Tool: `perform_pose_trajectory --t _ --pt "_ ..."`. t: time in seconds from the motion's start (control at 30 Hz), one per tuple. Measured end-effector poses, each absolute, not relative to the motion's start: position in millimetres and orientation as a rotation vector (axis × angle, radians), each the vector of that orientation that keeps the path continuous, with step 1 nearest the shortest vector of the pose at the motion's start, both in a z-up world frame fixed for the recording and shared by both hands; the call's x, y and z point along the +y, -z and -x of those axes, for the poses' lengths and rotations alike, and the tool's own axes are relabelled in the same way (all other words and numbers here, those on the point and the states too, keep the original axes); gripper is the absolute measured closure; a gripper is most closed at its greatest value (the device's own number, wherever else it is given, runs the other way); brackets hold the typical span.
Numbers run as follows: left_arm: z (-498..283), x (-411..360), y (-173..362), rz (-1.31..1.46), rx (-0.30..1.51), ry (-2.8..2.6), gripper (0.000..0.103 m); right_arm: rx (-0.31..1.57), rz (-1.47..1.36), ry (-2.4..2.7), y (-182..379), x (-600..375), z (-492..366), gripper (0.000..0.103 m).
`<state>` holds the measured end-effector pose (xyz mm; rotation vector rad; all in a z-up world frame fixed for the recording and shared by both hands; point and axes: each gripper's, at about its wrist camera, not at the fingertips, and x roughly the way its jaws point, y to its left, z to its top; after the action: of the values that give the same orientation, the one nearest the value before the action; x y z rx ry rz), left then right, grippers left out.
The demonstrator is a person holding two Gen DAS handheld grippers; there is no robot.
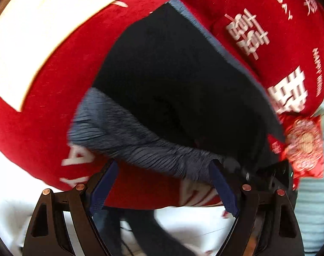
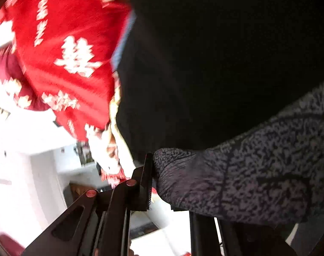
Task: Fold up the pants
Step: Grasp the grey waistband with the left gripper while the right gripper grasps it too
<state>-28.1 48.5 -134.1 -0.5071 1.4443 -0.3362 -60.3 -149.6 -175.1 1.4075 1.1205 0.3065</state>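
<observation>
While the pants [image 1: 179,89] are spread dark on the red cloth [image 1: 44,111], their grey ribbed waistband [image 1: 140,145] is bunched at the near edge. The left hand-held gripper [image 1: 164,183] is held wide open just in front of that waistband, its blue pads [image 1: 222,186] apart with nothing pinched between them, one pad touching the band's end. In the right wrist view, the right hand-held gripper [image 2: 153,179] is seen closed on the waistband's corner [image 2: 236,183], the speckled grey fabric being clamped at its tips. A red patterned packet [image 1: 305,147] lies beside the pants.
</observation>
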Motion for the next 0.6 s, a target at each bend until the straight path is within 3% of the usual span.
perform_pose_trajectory --t 0.13,0.17,0.27,0.3,0.33,0.4,0.47,0.6 --pt "15 39 148 0.646 1.458 0.314 0.017 1.137 -1.366 -0.380 159 -151 69 0.093" --pt "13 36 152 0.657 1.457 0.302 0.037 1.156 -1.348 -0.393 159 -148 69 0.093" --pt "13 29 162 0.594 1.474 0.282 0.074 1.221 -1.296 -0.432 160 -146 72 0.089" --pt "12 28 162 0.575 1.472 0.302 0.079 1.233 -1.283 -0.421 160 -148 73 0.089" --pt "13 29 162 0.562 1.475 0.317 0.082 1.233 -1.276 -0.410 162 -154 77 0.089" --pt "13 29 156 0.537 1.463 0.350 0.082 1.226 -1.260 -0.324 164 -178 94 0.078" --pt "12 28 147 0.504 1.455 0.384 0.082 1.192 -1.277 -0.245 166 -204 111 0.045" --pt "7 25 144 0.431 1.465 0.428 0.082 1.117 -1.352 -0.139 176 -250 147 0.041"
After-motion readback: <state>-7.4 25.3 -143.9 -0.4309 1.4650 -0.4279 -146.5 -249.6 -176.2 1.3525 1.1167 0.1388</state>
